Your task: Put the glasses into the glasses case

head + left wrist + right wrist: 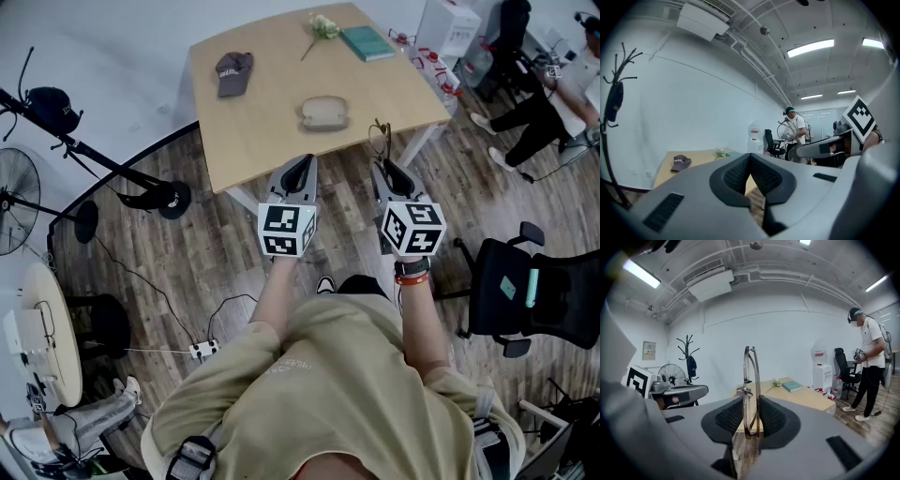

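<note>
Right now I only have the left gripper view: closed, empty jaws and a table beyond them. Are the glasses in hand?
Observer: Yes. The right gripper is shut on the glasses, which stand folded and upright between its pads.
Operator: And the case? I can't find it.
Observer: The glasses case lies on the table, toward its near edge. It looks closed.
Operator: Are the grippers over the table?
Observer: Not yet. In the head view the left gripper and the right one hang short of the near edge, over the wood floor, with the case ahead and between them.
</note>
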Available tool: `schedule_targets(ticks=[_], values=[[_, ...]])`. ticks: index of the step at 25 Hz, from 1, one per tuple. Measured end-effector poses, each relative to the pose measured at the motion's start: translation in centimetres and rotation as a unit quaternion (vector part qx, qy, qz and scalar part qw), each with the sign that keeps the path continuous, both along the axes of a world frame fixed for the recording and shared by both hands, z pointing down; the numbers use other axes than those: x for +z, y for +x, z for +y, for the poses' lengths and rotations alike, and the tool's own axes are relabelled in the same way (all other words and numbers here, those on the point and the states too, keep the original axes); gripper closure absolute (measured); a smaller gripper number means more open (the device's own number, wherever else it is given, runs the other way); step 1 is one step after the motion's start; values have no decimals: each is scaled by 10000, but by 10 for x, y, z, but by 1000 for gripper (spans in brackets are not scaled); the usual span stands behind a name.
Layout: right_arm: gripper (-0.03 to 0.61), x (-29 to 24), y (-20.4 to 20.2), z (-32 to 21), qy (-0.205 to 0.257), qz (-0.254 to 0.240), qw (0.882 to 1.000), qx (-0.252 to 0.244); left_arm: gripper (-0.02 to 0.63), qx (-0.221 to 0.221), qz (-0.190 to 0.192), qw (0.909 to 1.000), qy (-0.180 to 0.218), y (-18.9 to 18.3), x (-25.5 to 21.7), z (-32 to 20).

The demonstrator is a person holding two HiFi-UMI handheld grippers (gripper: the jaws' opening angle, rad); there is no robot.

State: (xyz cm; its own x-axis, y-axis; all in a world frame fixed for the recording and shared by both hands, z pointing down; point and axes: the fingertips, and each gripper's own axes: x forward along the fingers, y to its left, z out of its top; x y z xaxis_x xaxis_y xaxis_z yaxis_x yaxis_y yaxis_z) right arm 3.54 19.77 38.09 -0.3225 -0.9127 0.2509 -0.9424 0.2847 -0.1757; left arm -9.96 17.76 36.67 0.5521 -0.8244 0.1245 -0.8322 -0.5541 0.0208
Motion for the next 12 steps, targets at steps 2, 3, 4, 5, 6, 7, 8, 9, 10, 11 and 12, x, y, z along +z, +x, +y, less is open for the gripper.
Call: schedule_targets(ticks=[2,3,4,5,6,7,8,9,10,11,12], values=[[468,6,-6,-6,-18,-15,10000,-25,592,9,58,10000,-72,-3,9,-4],[468,10,-9,-9,-36,-22,10000,-36,592,10,65,9999,-116,-5,14,-7],[468,12,-12,-13,-64,-26,10000,-47,592,4,52,9999,-163,-7,18,-10],[466,16,-14,-17,-102,-22,9999,-59,592,-10,26,9998,-209,-9,21,-14],[466,19,-15,-22,-150,-14,9999,-73,592,-26,-9,9997,-249,-10,25,-18],[466,24,-14,-28,-210,-17,9997,-89,592,-38,-52,9996,-289,-10,30,-23],[466,29,-12,-34,-284,-49,9995,-106,592,-57,-94,9994,-339,-7,35,-28],[466,37,-8,-40,-364,-110,9992,-124,592,-88,-126,9991,-398,-4,42,-32],[465,44,-4,-47,-440,-186,9988,-146,592,-122,-144,9988,-457,-1,49,-38],[465,52,-2,-56,-504,-263,9982,-175,592,-152,-155,9984,-516,1,55,-45],[465,58,-1,-67,-559,-333,9977,-206,592,-185,-167,9981,-570,2,61,-55]])
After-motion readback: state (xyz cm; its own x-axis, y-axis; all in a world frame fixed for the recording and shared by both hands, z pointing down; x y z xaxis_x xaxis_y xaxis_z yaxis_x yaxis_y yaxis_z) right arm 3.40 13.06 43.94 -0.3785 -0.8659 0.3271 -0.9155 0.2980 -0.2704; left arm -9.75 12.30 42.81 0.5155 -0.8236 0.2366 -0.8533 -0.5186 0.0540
